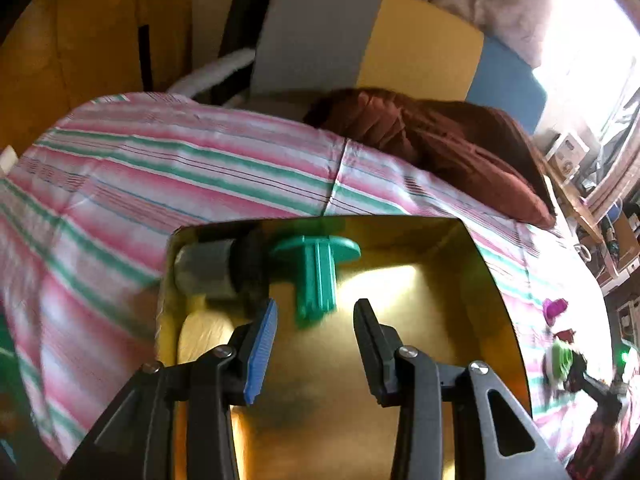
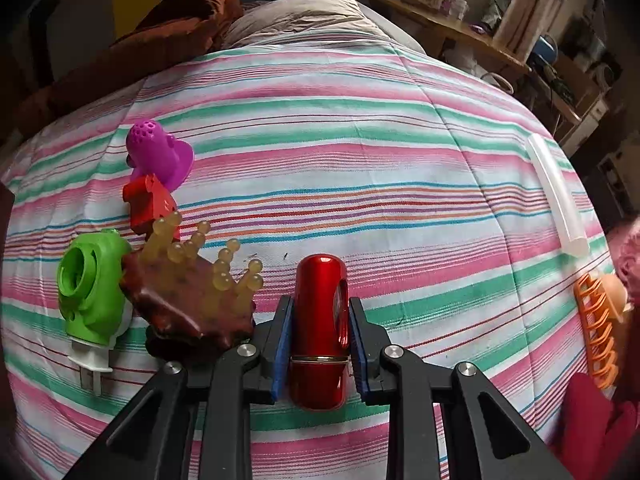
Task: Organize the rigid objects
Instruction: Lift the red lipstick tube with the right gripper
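Two grippers: one over the box, one busy on the bedspread.
Left gripper (image 1: 316,344): jaws apart, nothing between the pads; the green plastic piece (image 1: 316,276) lies just beyond the fingertips, loose inside the yellow box (image 1: 480,280).
Why there: the box looks like the collection bin, so parted jaws right behind the piece read as a drop-off.
Box contents: a grey cylinder (image 1: 206,268) sits ahead and left of the left finger, against the far wall.
Right gripper (image 2: 320,340): closed on the red capsule (image 2: 320,320), pads on both its long sides, tip poking past the fingers.
Why so: a side-on pinch suits a smooth, rounded body.
Left of the fingers: brown spiky brush (image 2: 192,292), green plug-in (image 2: 90,292), red block (image 2: 150,204), purple piece (image 2: 158,156), probably waiting their turn.
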`<act>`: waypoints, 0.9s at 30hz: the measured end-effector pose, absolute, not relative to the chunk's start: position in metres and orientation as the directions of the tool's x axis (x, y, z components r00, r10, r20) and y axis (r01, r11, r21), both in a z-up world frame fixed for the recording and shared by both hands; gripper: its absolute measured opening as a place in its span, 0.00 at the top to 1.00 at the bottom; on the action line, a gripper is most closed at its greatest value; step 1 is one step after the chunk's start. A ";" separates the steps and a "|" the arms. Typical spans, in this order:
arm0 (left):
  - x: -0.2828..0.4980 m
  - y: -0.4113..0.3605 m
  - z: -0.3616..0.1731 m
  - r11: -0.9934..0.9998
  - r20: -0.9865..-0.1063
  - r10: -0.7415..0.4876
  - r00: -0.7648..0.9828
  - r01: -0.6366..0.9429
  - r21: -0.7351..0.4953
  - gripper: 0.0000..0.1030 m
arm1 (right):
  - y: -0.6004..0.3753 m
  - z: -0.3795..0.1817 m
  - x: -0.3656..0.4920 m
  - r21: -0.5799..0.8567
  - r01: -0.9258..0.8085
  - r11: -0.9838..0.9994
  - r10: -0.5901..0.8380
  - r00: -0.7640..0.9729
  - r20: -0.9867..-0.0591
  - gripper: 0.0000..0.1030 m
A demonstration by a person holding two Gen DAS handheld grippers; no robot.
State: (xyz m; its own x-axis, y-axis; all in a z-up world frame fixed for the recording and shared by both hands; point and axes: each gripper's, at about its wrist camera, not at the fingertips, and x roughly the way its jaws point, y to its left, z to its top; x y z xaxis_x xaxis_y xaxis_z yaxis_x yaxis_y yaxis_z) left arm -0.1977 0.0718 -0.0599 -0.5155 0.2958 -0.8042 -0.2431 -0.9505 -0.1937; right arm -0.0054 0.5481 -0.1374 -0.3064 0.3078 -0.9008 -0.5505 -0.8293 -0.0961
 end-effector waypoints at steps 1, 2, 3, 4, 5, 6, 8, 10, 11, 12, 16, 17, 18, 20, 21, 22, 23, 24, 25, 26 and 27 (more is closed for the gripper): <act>-0.190 0.070 -0.057 -0.951 -0.799 0.295 -0.524 -0.246 -0.190 0.61 | 0.547 -0.138 -0.006 -0.107 -0.546 -0.831 0.316 -0.305 -0.899 0.74; -0.178 0.067 -0.054 -0.950 -0.791 0.294 -0.536 -0.252 -0.182 0.61 | 0.545 -0.138 -0.007 -0.118 -0.541 -0.833 0.324 -0.303 -0.896 0.74; -0.164 0.064 -0.050 -0.949 -0.783 0.297 -0.547 -0.264 -0.176 0.61 | 0.544 -0.137 -0.007 -0.124 -0.538 -0.833 0.329 -0.303 -0.895 0.74; -0.154 0.062 -0.048 -0.947 -0.777 0.300 -0.553 -0.271 -0.173 0.61 | 0.544 -0.137 -0.007 -0.128 -0.537 -0.834 0.332 -0.303 -0.893 0.75; -0.142 0.060 -0.047 -0.945 -0.772 0.303 -0.559 -0.278 -0.170 0.61 | 0.543 -0.137 -0.007 -0.130 -0.537 -0.834 0.335 -0.304 -0.892 0.75; -0.127 0.058 -0.044 -0.944 -0.768 0.304 -0.564 -0.288 -0.162 0.61 | 0.543 -0.137 -0.008 -0.133 -0.538 -0.832 0.339 -0.305 -0.890 0.75; -0.110 0.055 -0.040 -0.945 -0.756 0.299 -0.583 -0.290 -0.151 0.61 | 0.542 -0.137 -0.007 -0.132 -0.541 -0.831 0.340 -0.306 -0.889 0.75; -0.093 0.051 -0.037 -0.947 -0.745 0.294 -0.598 -0.288 -0.143 0.61 | 0.543 -0.136 -0.007 -0.125 -0.545 -0.829 0.337 -0.307 -0.890 0.75; -0.086 0.049 -0.035 -0.947 -0.741 0.294 -0.604 -0.288 -0.142 0.61 | 0.544 -0.136 -0.007 -0.123 -0.545 -0.829 0.335 -0.308 -0.890 0.75; -0.077 0.048 -0.033 -0.949 -0.736 0.288 -0.613 -0.288 -0.132 0.61 | 0.545 -0.137 -0.007 -0.123 -0.546 -0.829 0.335 -0.308 -0.890 0.75; -0.060 0.047 -0.027 -0.950 -0.726 0.271 -0.633 -0.299 -0.093 0.61 | 0.545 -0.137 -0.006 -0.125 -0.548 -0.827 0.338 -0.307 -0.889 0.75; -0.058 0.048 -0.027 -0.949 -0.727 0.271 -0.632 -0.301 -0.092 0.61 | 0.546 -0.137 -0.006 -0.123 -0.550 -0.826 0.337 -0.308 -0.890 0.75; -0.055 0.048 -0.027 -0.949 -0.730 0.269 -0.629 -0.303 -0.090 0.61 | 0.545 -0.136 -0.004 -0.120 -0.552 -0.825 0.336 -0.308 -0.890 0.75; -0.051 0.046 -0.028 -0.949 -0.733 0.267 -0.625 -0.301 -0.090 0.61 | 0.546 -0.136 -0.004 -0.110 -0.560 -0.821 0.331 -0.310 -0.891 0.75; -0.050 0.046 -0.029 -0.950 -0.738 0.264 -0.621 -0.300 -0.087 0.61 | 0.545 -0.135 -0.004 -0.106 -0.564 -0.819 0.329 -0.311 -0.892 0.75; -0.048 0.044 -0.030 -0.951 -0.741 0.261 -0.619 -0.297 -0.087 0.61 | 0.546 -0.135 -0.003 -0.100 -0.568 -0.817 0.326 -0.312 -0.892 0.75; -0.047 0.043 -0.031 -0.952 -0.742 0.260 -0.618 -0.292 -0.090 0.61 | 0.546 -0.135 -0.003 -0.098 -0.569 -0.816 0.325 -0.313 -0.893 0.75; -0.046 0.042 -0.032 -0.952 -0.746 0.259 -0.614 -0.291 -0.091 0.61 | 0.546 -0.135 -0.003 -0.096 -0.570 -0.816 0.324 -0.313 -0.893 0.75; -0.045 0.041 -0.033 -0.953 -0.748 0.256 -0.612 -0.291 -0.088 0.61 | 0.547 -0.134 -0.002 -0.092 -0.572 -0.815 0.321 -0.315 -0.893 0.75; -0.044 0.041 -0.033 -0.954 -0.749 0.251 -0.613 -0.288 -0.084 0.61 | 0.547 -0.134 -0.002 -0.087 -0.574 -0.814 0.318 -0.316 -0.894 0.75; -0.043 0.040 -0.034 -0.955 -0.750 0.248 -0.613 -0.287 -0.082 0.61 | 0.549 -0.134 -0.001 -0.082 -0.576 -0.813 0.315 -0.317 -0.894 0.75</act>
State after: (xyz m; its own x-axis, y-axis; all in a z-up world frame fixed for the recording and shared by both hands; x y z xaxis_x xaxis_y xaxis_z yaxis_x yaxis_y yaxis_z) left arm -0.0428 0.0402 -0.0342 -0.6127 0.2483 -0.7503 -0.2866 -0.9546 -0.0819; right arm -0.0014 0.5485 -0.1339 -0.3174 0.3149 -0.8945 -0.5762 -0.8132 -0.0818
